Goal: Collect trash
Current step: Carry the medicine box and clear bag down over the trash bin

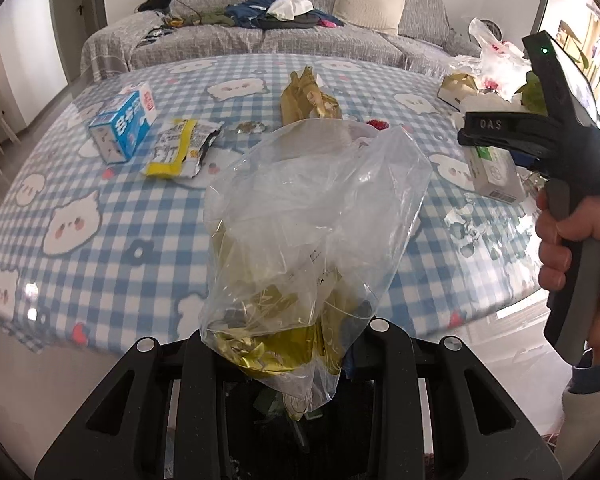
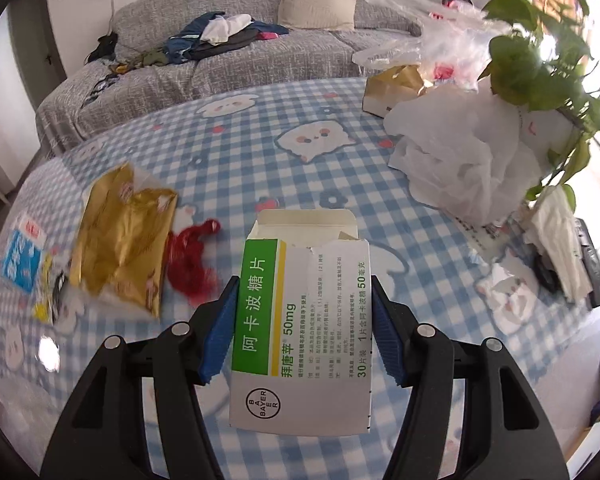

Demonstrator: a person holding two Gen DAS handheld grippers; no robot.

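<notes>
My left gripper (image 1: 284, 364) is shut on a clear plastic bag (image 1: 312, 216) that holds gold wrappers and stands open above the table's near edge. My right gripper (image 2: 300, 320) is shut on an opened white and green medicine box (image 2: 300, 320); the box also shows in the left wrist view (image 1: 494, 168), held over the table to the right of the bag. On the checked tablecloth (image 2: 260, 152) lie a gold wrapper (image 2: 124, 240), a red scrap (image 2: 190, 262), a yellow packet (image 1: 176, 148) and a blue carton (image 1: 124, 126).
A potted plant (image 2: 548, 64), crumpled white paper (image 2: 460, 152), a plastic bag (image 2: 420, 32) and a gold box (image 2: 396, 88) crowd the table's right side. A grey sofa (image 1: 260, 32) with clothes and a pillow stands behind the table.
</notes>
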